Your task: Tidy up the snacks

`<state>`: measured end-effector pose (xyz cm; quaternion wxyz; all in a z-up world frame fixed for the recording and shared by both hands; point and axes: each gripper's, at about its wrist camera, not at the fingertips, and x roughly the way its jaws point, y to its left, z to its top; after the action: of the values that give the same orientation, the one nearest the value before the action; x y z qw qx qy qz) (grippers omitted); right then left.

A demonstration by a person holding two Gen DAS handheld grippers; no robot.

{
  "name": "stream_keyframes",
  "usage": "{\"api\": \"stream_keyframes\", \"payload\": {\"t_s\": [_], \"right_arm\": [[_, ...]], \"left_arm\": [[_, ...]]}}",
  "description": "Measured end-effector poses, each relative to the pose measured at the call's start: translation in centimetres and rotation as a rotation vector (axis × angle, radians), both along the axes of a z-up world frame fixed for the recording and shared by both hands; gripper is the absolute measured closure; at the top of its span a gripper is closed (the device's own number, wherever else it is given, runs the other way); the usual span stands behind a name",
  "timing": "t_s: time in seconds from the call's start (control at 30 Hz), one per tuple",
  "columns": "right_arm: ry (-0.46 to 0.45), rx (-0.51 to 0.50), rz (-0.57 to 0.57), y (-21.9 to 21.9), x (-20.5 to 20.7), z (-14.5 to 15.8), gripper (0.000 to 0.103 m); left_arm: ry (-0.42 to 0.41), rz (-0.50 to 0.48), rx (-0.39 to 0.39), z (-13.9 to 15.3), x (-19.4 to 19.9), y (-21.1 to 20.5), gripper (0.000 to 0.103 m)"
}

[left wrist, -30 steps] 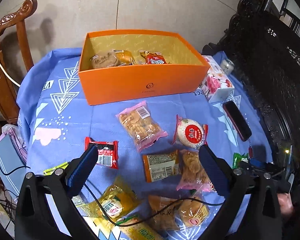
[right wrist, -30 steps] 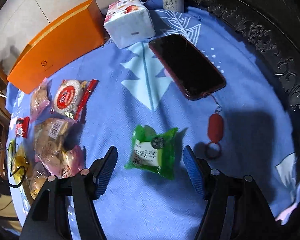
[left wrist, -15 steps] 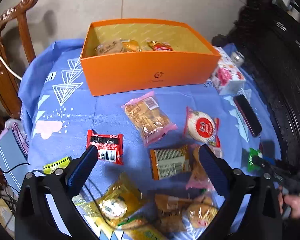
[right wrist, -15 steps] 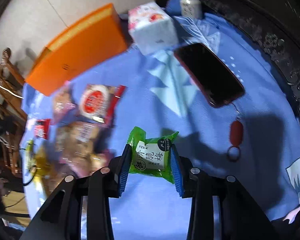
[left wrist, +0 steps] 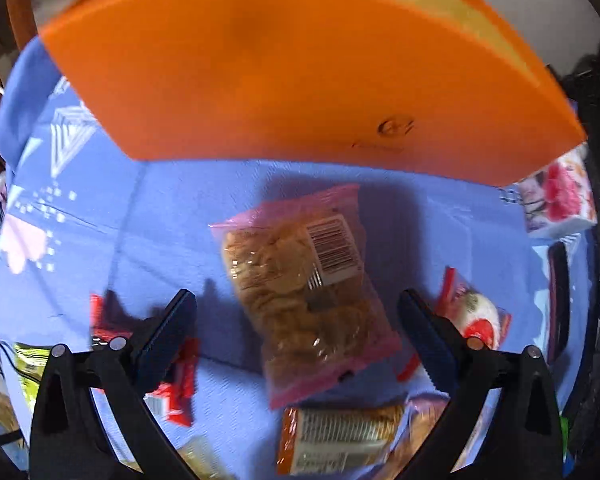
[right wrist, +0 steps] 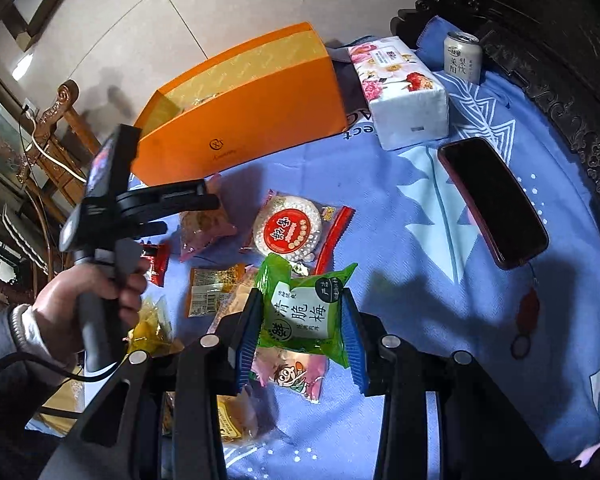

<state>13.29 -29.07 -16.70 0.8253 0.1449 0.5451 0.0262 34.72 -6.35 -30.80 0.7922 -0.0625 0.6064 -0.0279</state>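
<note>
A blue patterned cloth (right wrist: 400,216) covers the table, with dark carved wooden furniture along its far edge. The orange box (right wrist: 244,120) serves as landmark; it stands open-topped at the back of the cloth.

Right gripper (right wrist: 302,322): jaws narrow, clamped on a green snack packet (right wrist: 304,312), held above the cloth well in front of the box.

Left gripper (left wrist: 296,336): jaws wide, holding nothing, straddling a pink-edged bag of biscuits (left wrist: 304,296) that lies on the cloth just in front of the box's front wall (left wrist: 300,80). The left-wrist view is motion-blurred.

Also in front of the box: a round rice-cracker packet with red label (right wrist: 288,232), a red wrapper (right wrist: 158,258), and an orange packet with barcode (right wrist: 212,286).

Beside the box's right end: a floral tissue pack (right wrist: 404,92), then a drink can (right wrist: 462,56) further along. A dark phone (right wrist: 492,200) lies in front of the tissue pack.
</note>
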Motion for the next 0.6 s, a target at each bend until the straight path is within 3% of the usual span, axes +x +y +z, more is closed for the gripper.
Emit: {"api": "stream_keyframes", "payload": {"t_s": [0.07,0.17,0.33,0.43,0.6], "right_arm": [[0.013,0.003,-0.005,-0.2,0.2,-0.5,0.064],[0.030,0.000,-0.010,-0.4,0.4,-1.0,0.064],[0.038,0.006,-0.017,-0.4,0.7,-1.4,0.064],[0.036,0.010,-0.017,-0.4,0.8,-1.3,0.064],[0.011,0.003,-0.019,-0.4,0.4,-0.5,0.064]], "left_arm": [[0.018,0.016,-0.008,-1.0,0.3,-0.2,0.005],[-0.022,-0.007,0.031,-1.1,0.2,-0.9,0.008],[-0.074,-0.054,0.060,-0.3,-0.2,-1.5,0.052],[-0.079,-0.077,0.041,0.1,-0.6,-1.6,0.059],[-0.116,-0.081,-0.013,1.5,-2.4,-0.8,0.059]]}}
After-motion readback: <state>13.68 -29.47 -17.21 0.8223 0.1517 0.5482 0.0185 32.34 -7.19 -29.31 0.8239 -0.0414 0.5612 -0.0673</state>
